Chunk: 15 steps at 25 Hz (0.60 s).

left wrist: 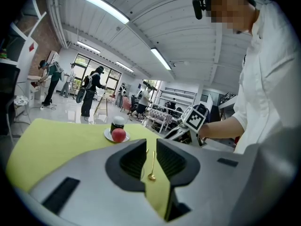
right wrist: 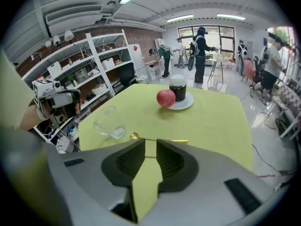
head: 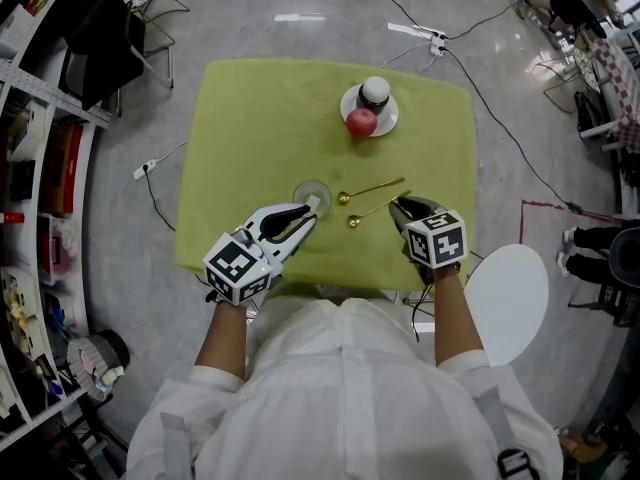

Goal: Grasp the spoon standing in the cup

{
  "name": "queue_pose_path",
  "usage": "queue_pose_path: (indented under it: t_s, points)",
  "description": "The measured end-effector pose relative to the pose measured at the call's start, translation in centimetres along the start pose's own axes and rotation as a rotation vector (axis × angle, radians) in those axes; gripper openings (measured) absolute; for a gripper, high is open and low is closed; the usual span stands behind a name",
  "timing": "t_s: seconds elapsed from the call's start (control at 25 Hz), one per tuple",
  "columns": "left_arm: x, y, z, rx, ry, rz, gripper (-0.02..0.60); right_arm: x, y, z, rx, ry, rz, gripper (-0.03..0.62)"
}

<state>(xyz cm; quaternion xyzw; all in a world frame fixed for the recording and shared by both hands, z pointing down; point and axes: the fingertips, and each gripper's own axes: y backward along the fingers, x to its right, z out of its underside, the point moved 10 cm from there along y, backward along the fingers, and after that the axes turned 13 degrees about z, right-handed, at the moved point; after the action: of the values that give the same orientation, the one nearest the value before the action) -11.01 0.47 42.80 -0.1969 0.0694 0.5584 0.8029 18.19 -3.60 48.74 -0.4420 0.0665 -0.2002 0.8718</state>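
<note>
Cup: the clear glass cup (head: 312, 195) sits a little left of the frame's middle in the head view, on the green table (head: 250, 118). I see nothing standing in it.
Spoons: two slim gold spoons lie flat just right of the cup, the far spoon (head: 372, 189) and the near spoon (head: 376, 210). Their bowls point toward the cup.
Left gripper: the left gripper (head: 306, 212) is at the cup's lower-left side, its jaws a narrow slot apart. I cannot tell whether the glass is in that slot.
Right gripper: the right gripper (head: 402, 206) is at the lower right, over the near spoon's handle end. Its jaws stand narrowly apart, and its own view shows a thin gold line crossing the gap, not pinched.
Handling: the spoon looks light, stiff and polished, so likely slippery. Lying flat, it gives the pads little to bite on.
Where to grip: I'd take the handle near its free end, pads on the flat faces.
Risk: a nudge could skate it across the cloth or tap the fragile cup.
Bystanders: the plate (head: 392, 118) with an apple (head: 361, 122) and a dark jar (head: 375, 91) sits well apart, toward the top.
</note>
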Motion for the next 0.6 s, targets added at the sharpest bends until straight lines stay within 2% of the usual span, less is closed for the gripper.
queue_pose_path:
  t_s: [0.4,0.6]
  points:
    - [0.8,0.5,-0.1,0.021,-0.006,-0.011,0.064,-2.5,3.2,-1.7,0.205,0.032,-0.103,0.034]
    - [1.5,0.3,-0.1,0.019,-0.012,0.002,0.064,-4.5,4.9,-1.5,0.321,0.071,-0.216,0.02]
